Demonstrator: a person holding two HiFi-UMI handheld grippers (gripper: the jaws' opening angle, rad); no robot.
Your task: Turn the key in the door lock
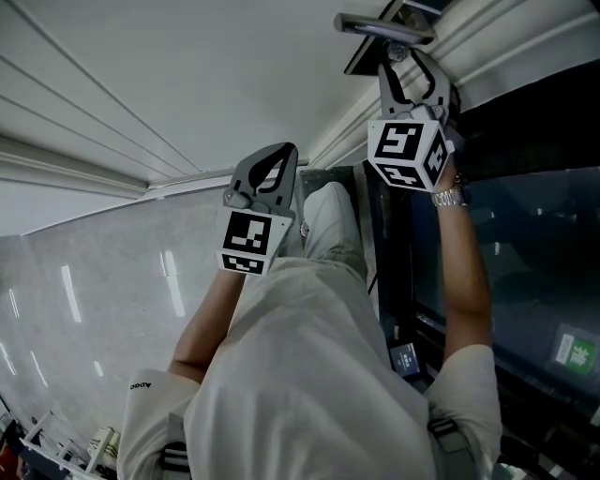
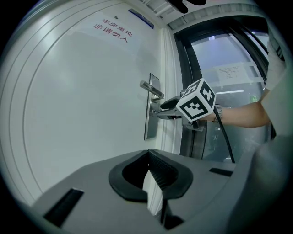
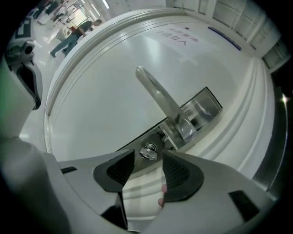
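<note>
A small silver key [image 3: 148, 152] sticks out of the lock plate [image 3: 201, 109] on the white door [image 2: 82, 105], just under the lever handle [image 3: 160, 103]. My right gripper [image 3: 149, 160] is open, its two dark pads standing on either side of the key head without pressing on it. In the head view this gripper [image 1: 405, 58] reaches up to the plate below the handle [image 1: 380, 26]. The left gripper [image 1: 279, 155] hangs back from the door, holding nothing, its pads [image 2: 158, 171] meeting at the tips. From there the right gripper [image 2: 158, 109] shows at the plate [image 2: 150, 128].
A dark glass panel [image 1: 525, 244] with a paper notice [image 2: 236, 75] flanks the door on the right, past the white door frame [image 2: 169, 91]. Red lettering [image 2: 112, 31] sits high on the door. The person's light trousers [image 1: 309, 356] fill the lower head view.
</note>
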